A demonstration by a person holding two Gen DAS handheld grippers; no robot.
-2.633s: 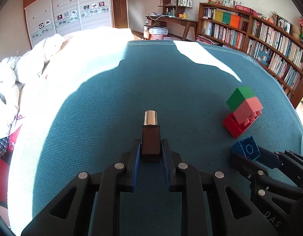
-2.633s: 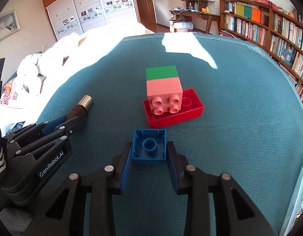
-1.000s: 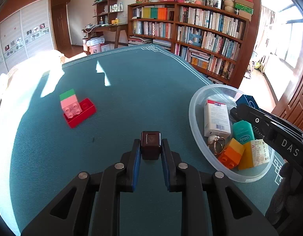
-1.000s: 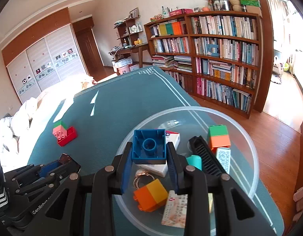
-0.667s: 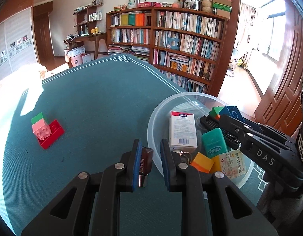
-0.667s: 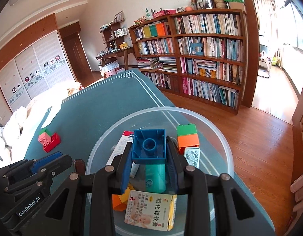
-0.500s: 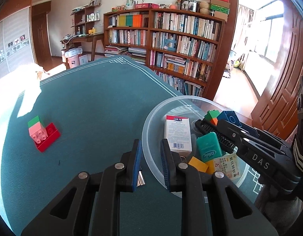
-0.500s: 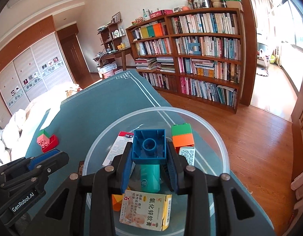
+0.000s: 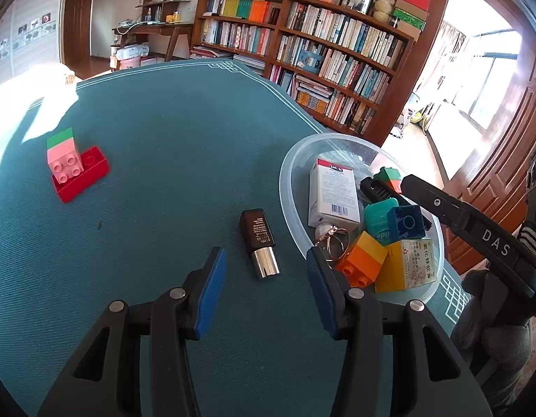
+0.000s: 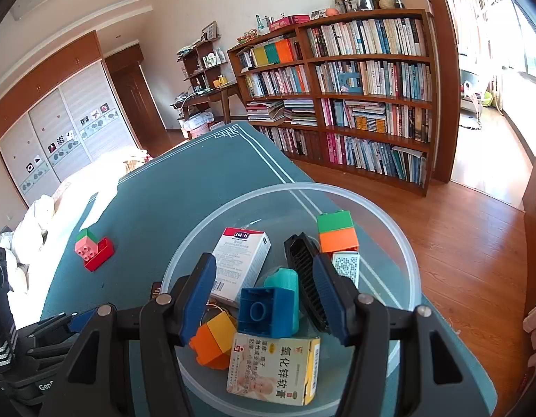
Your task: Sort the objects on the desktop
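My left gripper hovers over the teal table with its jaws opening. A dark bottle with a silver cap lies flat just ahead of the blue pads, touching neither, right beside the clear plastic bowl. Over that bowl my right gripper is also opening. The blue brick lies loose among the bowl's contents below the pads, with a gap on both sides. In the left wrist view the blue brick rests against a teal container. Only a sliver of the bottle shows in the right wrist view.
A red, pink and green brick stack stands at the table's far left. The bowl also holds a white box, a yellow medicine box, an orange-yellow brick, a black comb and a green-orange brick. Bookshelves stand beyond the table's edge.
The left jaws have opened and the bottle now lies on the table beside the bowl. The right jaws have opened too, and the blue brick has dropped into the bowl.
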